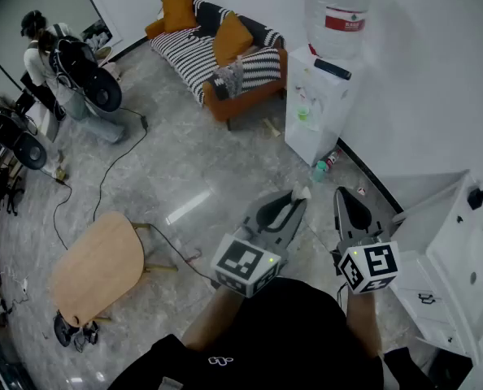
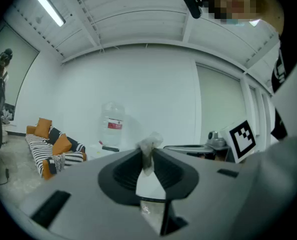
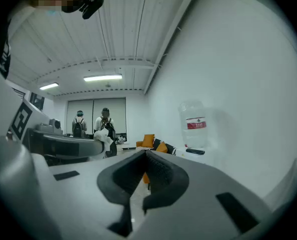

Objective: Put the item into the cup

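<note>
**Progress.** The task is not complete. The left tongs are held out in front of the operator, above the floor, and pinch the item. It is a small crumpled pale scrap, and its top pokes out beyond the tips. The right tongs sit just beside the left pair, pressed together with nothing between them. In my judgement the pick-up is done. Carrying the item to a cup and dropping it in are both left to do.

**Not established.**
- I cannot find a cup in any view.
- The item may be tissue or thin film; I cannot tell which.
- The operator's hands are hidden behind the marker cubes and dark clothing.
- A white cabinet at the right is cut off by the edge of the picture.
- Further off, a small green object stands on the water dispenser, too small to identify.
- A wooden stool lies tipped on the floor.
- A striped sofa stands by the far wall.
- A person stands far left.
</note>
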`<state>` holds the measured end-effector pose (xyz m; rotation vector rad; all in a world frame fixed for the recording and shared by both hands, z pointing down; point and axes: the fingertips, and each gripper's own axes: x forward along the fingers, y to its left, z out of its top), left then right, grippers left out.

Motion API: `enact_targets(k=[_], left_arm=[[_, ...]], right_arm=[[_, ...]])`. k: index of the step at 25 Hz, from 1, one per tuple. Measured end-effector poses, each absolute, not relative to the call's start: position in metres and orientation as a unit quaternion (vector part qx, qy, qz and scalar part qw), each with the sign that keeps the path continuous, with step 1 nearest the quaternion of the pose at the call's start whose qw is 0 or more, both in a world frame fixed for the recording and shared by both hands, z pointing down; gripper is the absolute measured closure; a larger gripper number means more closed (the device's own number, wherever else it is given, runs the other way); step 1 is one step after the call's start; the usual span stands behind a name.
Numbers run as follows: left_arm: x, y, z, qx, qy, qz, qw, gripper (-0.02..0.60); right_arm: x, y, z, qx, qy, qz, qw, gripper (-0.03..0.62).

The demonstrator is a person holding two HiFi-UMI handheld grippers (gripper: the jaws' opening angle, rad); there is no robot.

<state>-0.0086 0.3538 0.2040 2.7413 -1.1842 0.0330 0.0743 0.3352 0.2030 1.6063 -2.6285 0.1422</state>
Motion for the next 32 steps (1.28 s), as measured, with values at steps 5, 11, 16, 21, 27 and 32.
enact_targets(k=[5,11,16,21,27,32], left_arm=[[-0.005,0.36,0.203,0.916,-0.394,0.006,0.075,0.512],[-0.003,0.365,0.206,0.915,-0.396,0.005,0.08,0.512],[-0.006,0.368,0.209,0.913,-0.398,0.009,0.086,0.512],[-0.007,0.372,0.21,0.912,-0.402,0.01,0.084,0.512],[-0.01,0.378,0.213,0.912,-0.4,0.02,0.086,0.512],[-0.013,0.382,0.211,0.911,-0.403,0.025,0.085,0.512]], right_arm=[[0.078,0.342,0.201,0.526,-0.85,0.041,0.015,0.586],[0.076,0.345,0.206,0.518,-0.854,0.042,0.02,0.585],[0.074,0.348,0.212,0.515,-0.855,0.05,0.026,0.585],[0.074,0.351,0.217,0.511,-0.857,0.057,0.023,0.586],[0.083,0.354,0.227,0.517,-0.852,0.081,0.003,0.586],[0.077,0.358,0.23,0.511,-0.856,0.085,-0.001,0.586]])
